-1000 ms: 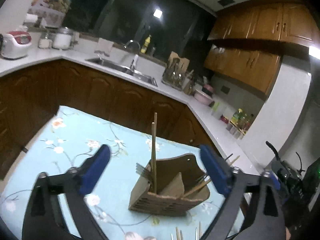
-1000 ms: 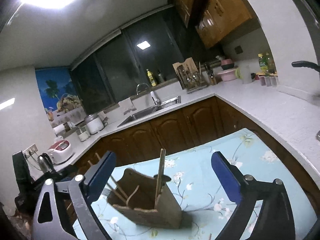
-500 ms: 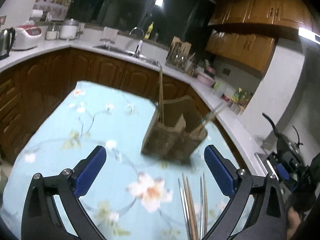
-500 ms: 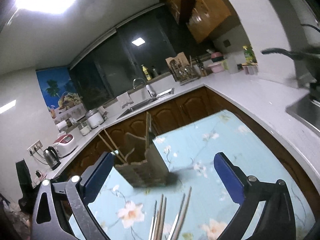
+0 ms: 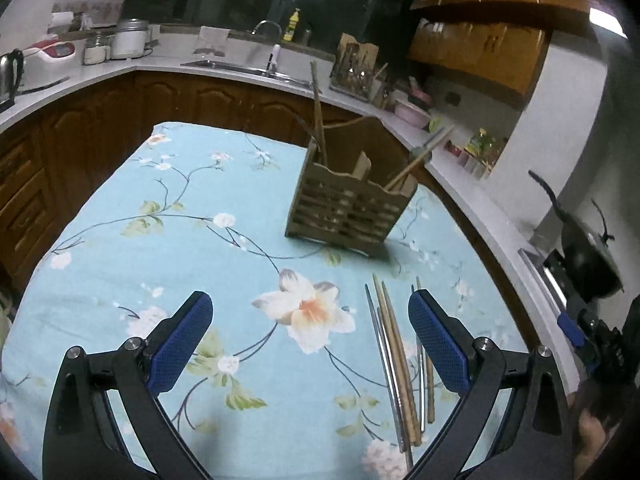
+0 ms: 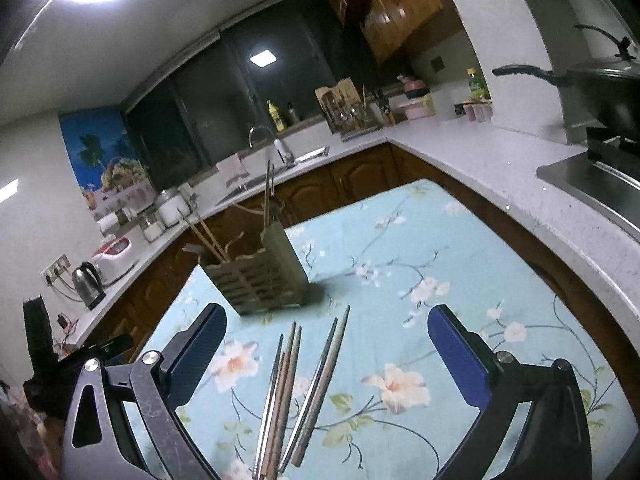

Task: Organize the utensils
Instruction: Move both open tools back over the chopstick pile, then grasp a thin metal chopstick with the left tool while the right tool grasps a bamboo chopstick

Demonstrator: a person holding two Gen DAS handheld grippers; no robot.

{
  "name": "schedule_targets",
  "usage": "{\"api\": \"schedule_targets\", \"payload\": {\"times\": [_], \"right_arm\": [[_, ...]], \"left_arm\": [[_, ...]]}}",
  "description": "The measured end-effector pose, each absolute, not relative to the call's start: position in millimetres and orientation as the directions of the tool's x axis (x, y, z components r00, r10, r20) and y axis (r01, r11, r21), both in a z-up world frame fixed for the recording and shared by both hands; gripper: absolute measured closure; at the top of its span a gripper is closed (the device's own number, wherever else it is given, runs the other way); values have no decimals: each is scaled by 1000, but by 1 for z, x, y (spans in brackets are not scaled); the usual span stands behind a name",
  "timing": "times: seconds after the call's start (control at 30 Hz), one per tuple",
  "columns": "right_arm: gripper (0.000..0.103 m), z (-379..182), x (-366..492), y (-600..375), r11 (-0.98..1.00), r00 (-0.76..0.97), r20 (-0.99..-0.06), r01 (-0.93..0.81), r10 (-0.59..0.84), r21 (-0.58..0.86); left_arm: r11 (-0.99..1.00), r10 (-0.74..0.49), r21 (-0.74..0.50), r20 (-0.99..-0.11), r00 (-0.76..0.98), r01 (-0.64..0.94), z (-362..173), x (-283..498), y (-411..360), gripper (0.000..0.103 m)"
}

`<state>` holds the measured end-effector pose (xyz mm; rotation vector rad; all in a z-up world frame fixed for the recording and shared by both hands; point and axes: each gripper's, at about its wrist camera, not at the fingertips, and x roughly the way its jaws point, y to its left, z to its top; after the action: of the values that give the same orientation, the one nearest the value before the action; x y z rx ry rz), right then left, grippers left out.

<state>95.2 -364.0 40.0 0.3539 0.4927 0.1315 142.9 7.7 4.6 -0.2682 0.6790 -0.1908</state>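
Both grippers, the left gripper point(image 5: 310, 346) and right gripper point(image 6: 326, 354), have pulled back with fingers wide apart and empty, so the loose chopsticks point(image 6: 296, 388) on the worktop point(image 5: 120, 240) near the wooden holder point(image 5: 348, 208) now show, ready for picking.

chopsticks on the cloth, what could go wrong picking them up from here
The loose chopsticks lie bunched, wood and metal touching, so the open right gripper may catch several or scatter them. The wooden holder already has sticks leaning out; a careless insert could knock those or tip it. The tablecloth could snag.

chopsticks point(image 6: 280, 392): near ends cut by frame edge | holder point(image 5: 344, 208): contents behind slats unreadable
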Motion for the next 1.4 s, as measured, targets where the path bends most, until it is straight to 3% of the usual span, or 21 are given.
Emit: {"api": "schedule_targets", "payload": {"times": [0.37,0.7,0.8,0.87,1.27,1.3,1.4], "right_arm": [[1,28,104,-372,937,853,-490,6,176,348],[1,12,123,-385,924,821,-541,44,184,380],[1,8,129,-390,916,814,-549,55,189,396],[1,5,133,-394,913,810,-556,67,186,403],[2,-14,169,-366,928,761,-605,15,232,373],[5,-18,173,-360,935,755,-614,2,231,354],[32,-32,196,-346,947,705,-667,-18,240,321]], "left_arm": [[965,-242,-241,-657,714,104,-12,163,-21,3],[973,-214,-113,-771,600,202,-65,209,-113,3],[976,-171,-61,-806,567,207,-80,220,-127,11],[979,-143,-38,-827,543,201,-90,225,-127,16],[988,-70,12,-849,524,151,-92,213,-62,14],[989,-97,-22,-846,524,149,-90,213,-54,14],[981,-189,-137,-841,507,137,-86,220,-37,16]]}}
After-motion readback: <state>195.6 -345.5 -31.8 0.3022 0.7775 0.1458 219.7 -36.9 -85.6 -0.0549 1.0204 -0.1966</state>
